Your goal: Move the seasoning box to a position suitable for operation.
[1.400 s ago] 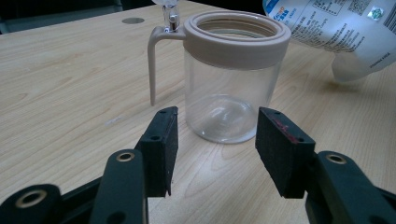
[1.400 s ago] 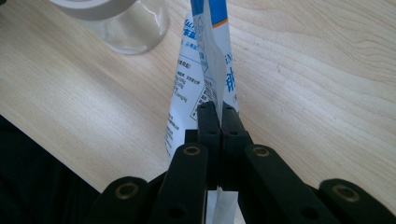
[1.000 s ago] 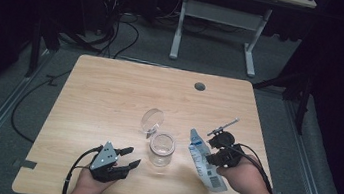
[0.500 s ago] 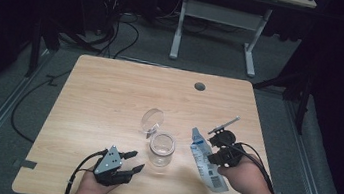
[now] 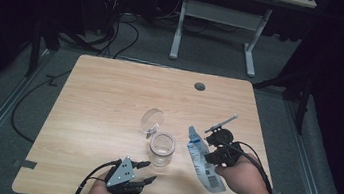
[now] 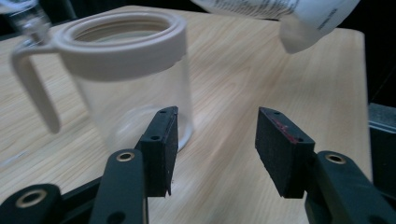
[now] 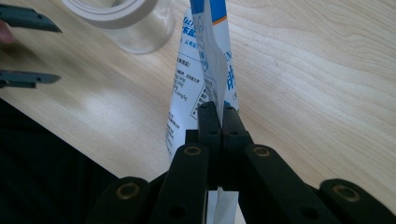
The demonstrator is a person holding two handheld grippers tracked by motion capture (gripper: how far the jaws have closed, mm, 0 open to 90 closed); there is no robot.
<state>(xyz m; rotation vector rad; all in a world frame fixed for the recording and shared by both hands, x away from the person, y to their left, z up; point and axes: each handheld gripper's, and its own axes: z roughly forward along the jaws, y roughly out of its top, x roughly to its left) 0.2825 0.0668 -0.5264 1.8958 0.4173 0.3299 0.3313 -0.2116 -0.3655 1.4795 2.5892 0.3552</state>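
A clear jar (image 5: pixel 161 148) with a beige rim stands near the table's front middle, its clear hinged lid (image 5: pixel 152 120) flipped open behind it. My left gripper (image 5: pixel 149 171) lies low just in front of the jar, open with nothing between its jaws. In the left gripper view (image 6: pixel 215 135) the jar (image 6: pixel 135 79) stands close ahead, off the left jaw. My right gripper (image 5: pixel 208 155) is shut on a white and blue pouch (image 5: pixel 202 159) right of the jar. In the right gripper view (image 7: pixel 218 116) the jaws pinch the pouch (image 7: pixel 205 60) along its edge.
The wooden table (image 5: pixel 110 94) has a round cable hole (image 5: pixel 199 86) near its far edge. Behind it stand the white legs of another desk (image 5: pixel 214 27), with cables on the floor. The left gripper's fingers (image 7: pixel 28 77) show at the left in the right gripper view.
My left gripper has slid right along the front edge, closer to the jar. The right gripper and pouch have stayed where they were.
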